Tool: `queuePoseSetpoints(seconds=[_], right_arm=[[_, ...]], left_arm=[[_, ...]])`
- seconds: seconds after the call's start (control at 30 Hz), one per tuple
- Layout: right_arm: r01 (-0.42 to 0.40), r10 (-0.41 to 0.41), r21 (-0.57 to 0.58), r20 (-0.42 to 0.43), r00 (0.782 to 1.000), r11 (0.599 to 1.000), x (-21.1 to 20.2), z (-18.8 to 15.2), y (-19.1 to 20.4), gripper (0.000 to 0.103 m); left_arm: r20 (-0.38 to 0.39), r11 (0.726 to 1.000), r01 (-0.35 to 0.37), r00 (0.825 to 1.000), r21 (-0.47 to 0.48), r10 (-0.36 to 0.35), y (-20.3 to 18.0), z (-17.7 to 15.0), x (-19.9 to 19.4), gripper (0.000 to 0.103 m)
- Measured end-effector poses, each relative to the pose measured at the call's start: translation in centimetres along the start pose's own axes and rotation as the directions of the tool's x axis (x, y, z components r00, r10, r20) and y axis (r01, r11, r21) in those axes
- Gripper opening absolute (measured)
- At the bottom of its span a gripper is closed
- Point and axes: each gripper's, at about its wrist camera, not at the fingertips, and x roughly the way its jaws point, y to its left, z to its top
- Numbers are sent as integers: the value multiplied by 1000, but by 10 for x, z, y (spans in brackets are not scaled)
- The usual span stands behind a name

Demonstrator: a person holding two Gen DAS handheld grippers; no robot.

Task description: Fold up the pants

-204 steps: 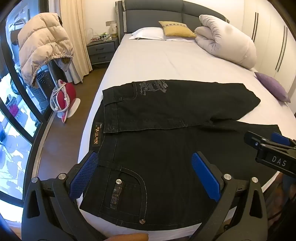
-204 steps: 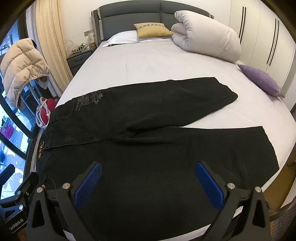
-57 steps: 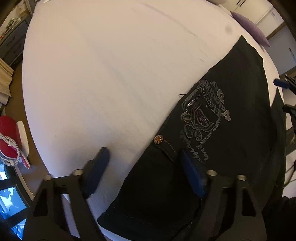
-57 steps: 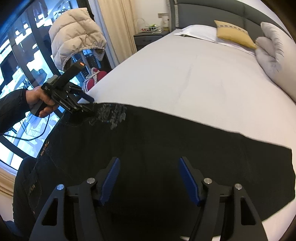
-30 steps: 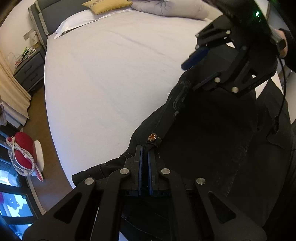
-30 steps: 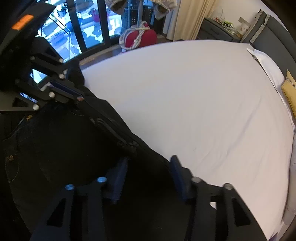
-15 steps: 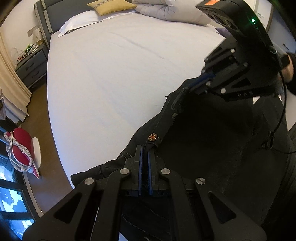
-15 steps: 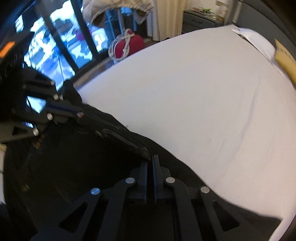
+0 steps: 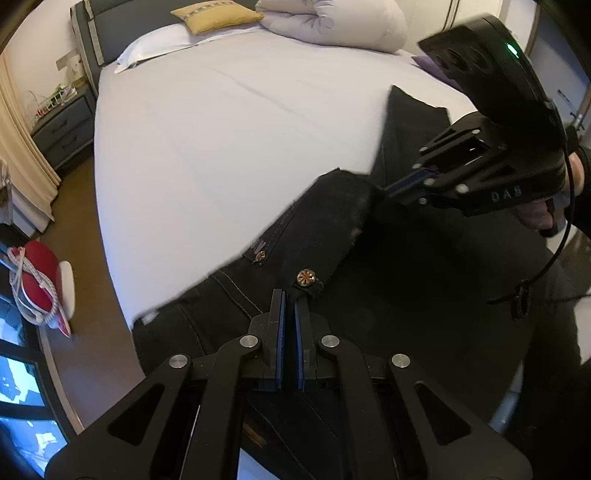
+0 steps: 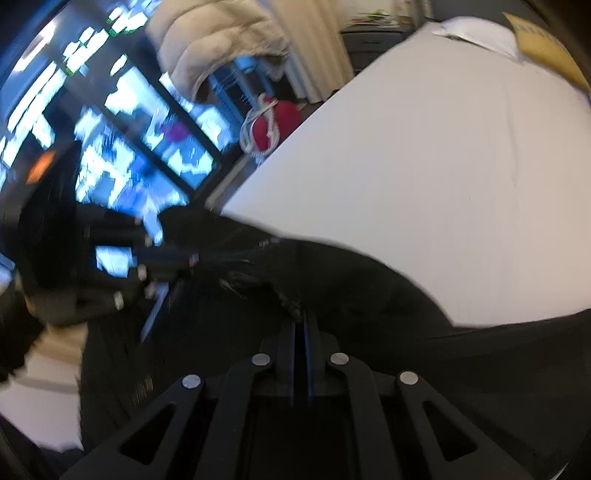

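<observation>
While the black pants (image 9: 406, 280) lie across the near edge of the bed (image 9: 221, 129), their waistband edge is lifted off the sheet between both tools. The left hand-held gripper (image 9: 287, 295), at 6 o'clock in its own view, is clamped shut on the waistband beside a copper button (image 9: 306, 276). The right hand-held gripper (image 9: 397, 186), at 3 o'clock there, has just closed and pinches the same dark edge. A yellow cushion (image 9: 218, 16) sits at 12 o'clock.
</observation>
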Motion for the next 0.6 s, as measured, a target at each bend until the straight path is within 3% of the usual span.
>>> queuePoseSetpoints(seconds=[0.23,0.33,0.47,0.6], right_arm=[[131,-144,-253,-36,989,959,-34,-78,55,6],[186,-212,-347,-40,976,919,-37,-110,77,6],[258,-315,-490,-34,949,832,-37,-153,114,6],[277,-351,-551,-31,936,787,-29,-176,137,6]], left_arm=[[-45,997,63,997,45,-61,-60,-43,-11,3],[-82,995,86,993,59,-81,-88,-62,-11,3],[-119,992,113,987,50,-106,-112,-82,-11,3],[-143,994,92,986,67,-81,-129,-98,-14,3]])
